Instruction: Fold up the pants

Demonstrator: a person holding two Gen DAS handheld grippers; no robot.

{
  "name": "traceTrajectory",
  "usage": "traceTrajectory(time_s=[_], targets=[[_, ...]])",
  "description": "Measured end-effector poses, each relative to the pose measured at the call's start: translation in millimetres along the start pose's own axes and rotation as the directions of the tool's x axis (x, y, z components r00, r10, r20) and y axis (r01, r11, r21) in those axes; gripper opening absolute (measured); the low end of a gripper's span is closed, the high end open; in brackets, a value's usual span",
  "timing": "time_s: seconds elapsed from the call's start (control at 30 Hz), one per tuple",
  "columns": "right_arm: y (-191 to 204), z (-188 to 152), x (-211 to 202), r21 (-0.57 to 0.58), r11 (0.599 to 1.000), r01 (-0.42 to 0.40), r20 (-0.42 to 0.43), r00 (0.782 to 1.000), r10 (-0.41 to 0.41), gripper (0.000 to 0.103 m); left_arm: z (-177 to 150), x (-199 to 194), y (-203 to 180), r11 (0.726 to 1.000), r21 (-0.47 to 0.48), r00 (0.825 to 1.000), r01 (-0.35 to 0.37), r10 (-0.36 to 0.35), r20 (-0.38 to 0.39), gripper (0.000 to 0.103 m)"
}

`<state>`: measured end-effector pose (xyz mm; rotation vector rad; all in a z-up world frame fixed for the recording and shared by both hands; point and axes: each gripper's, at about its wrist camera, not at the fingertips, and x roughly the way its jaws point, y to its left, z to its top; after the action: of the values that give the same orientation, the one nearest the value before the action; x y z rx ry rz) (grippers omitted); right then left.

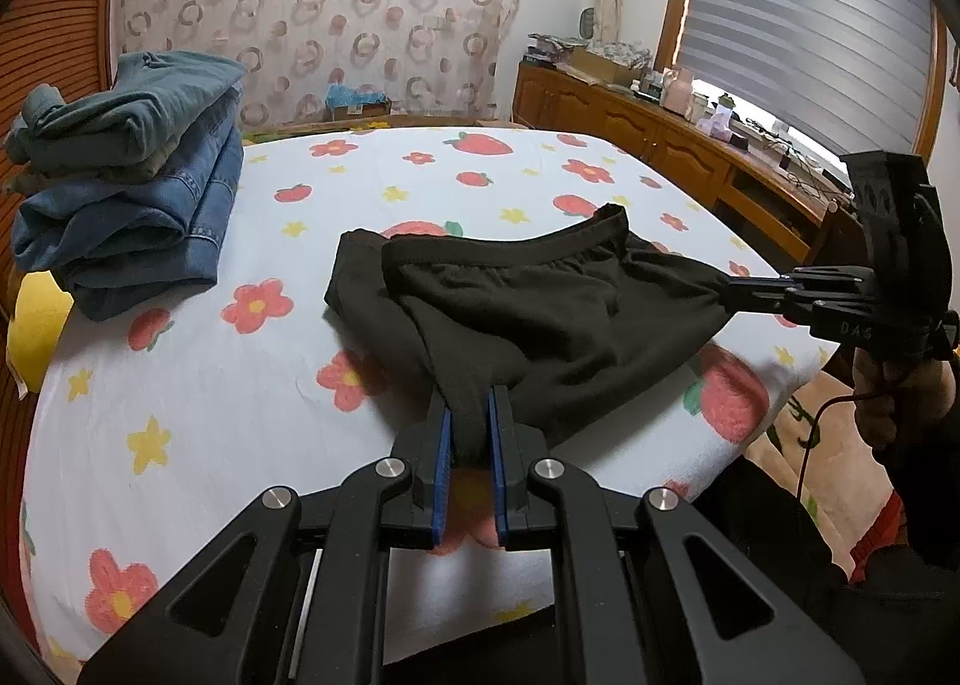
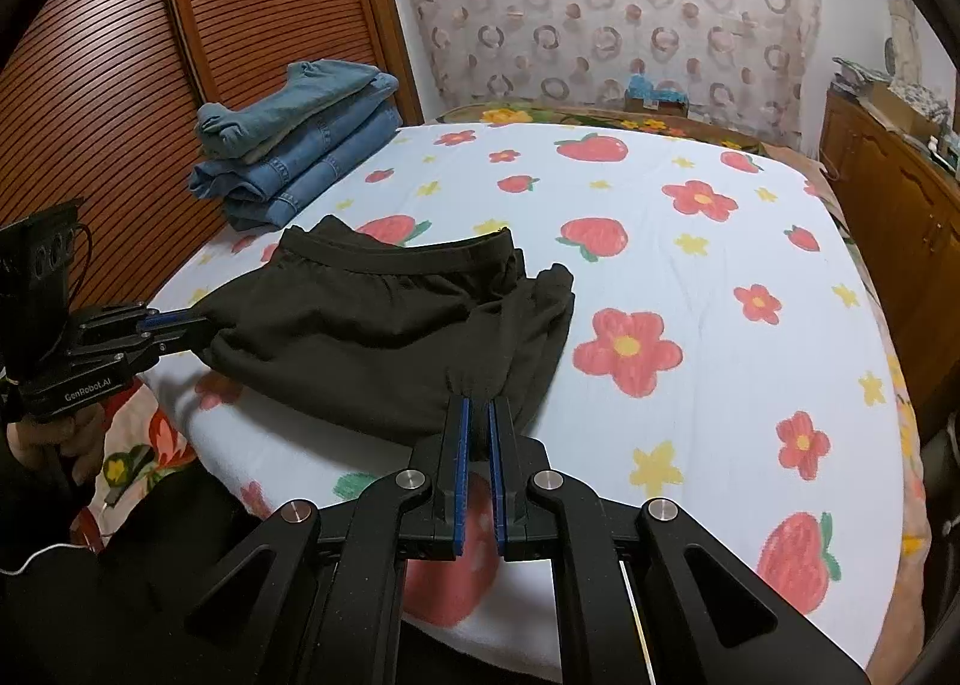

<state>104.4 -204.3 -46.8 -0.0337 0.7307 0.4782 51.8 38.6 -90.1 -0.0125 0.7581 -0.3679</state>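
Observation:
Black pants [image 1: 540,301] lie partly folded on the flowered bed sheet [image 1: 240,385], waistband toward the far side. My left gripper [image 1: 471,403] is shut on one near corner of the cloth and lifts it slightly. My right gripper [image 1: 729,289] is shut on the other near corner at the right. In the right wrist view the pants [image 2: 372,325] stretch between my right gripper [image 2: 477,409] and my left gripper [image 2: 192,325] at the left.
A stack of folded jeans [image 1: 132,181] sits at the bed's far left, also in the right wrist view [image 2: 300,144]. A wooden slatted door [image 2: 180,54] stands left of the bed. A wooden cabinet [image 1: 660,144] with clutter runs along the right under a window.

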Motion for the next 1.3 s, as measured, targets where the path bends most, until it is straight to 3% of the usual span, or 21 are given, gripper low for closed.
traceTrajectory(time_s=[0.37,0.5,0.53,0.83,0.9,1.07,1.3], targets=[[12.2,2.8,-18.6,-0.033,0.998,0.049,0.034,0.998,-0.048,0.010,-2.1,3.8,0.2,1.000,-0.016,1.000,-0.006,0.006,-0.013,0.012],[12.6,6.7,-22.2,-0.042,0.996,0.075,0.048,0.996,-0.073,0.037,-2.9,4.8,0.3,1.000,-0.028,1.000,-0.007,0.006,-0.018,0.015],[12.6,8.3,-19.6,-0.046,0.996,0.078,0.045,0.996,-0.075,0.038,-2.9,5.4,0.6,1.000,-0.030,1.000,-0.008,0.008,-0.019,0.016],[10.1,37.0,38.7,-0.095,0.994,0.049,-0.007,0.999,-0.050,0.039,2.3,7.9,4.6,0.999,-0.042,0.999,-0.035,0.035,0.000,0.058],[8.5,42.6,51.7,-0.101,0.994,0.044,-0.015,0.999,-0.045,0.039,5.0,9.4,6.6,0.998,-0.046,0.999,-0.037,0.037,0.005,0.073],[-1.3,50.1,77.0,-0.094,0.995,0.038,-0.052,0.998,-0.044,0.040,17.3,14.6,10.5,0.998,-0.045,0.999,-0.044,0.045,0.025,0.074],[-7.1,55.7,93.7,-0.149,0.989,0.021,-0.068,0.997,-0.032,0.049,34.2,32.7,18.5,0.998,-0.051,0.999,-0.038,0.038,0.015,0.074]])
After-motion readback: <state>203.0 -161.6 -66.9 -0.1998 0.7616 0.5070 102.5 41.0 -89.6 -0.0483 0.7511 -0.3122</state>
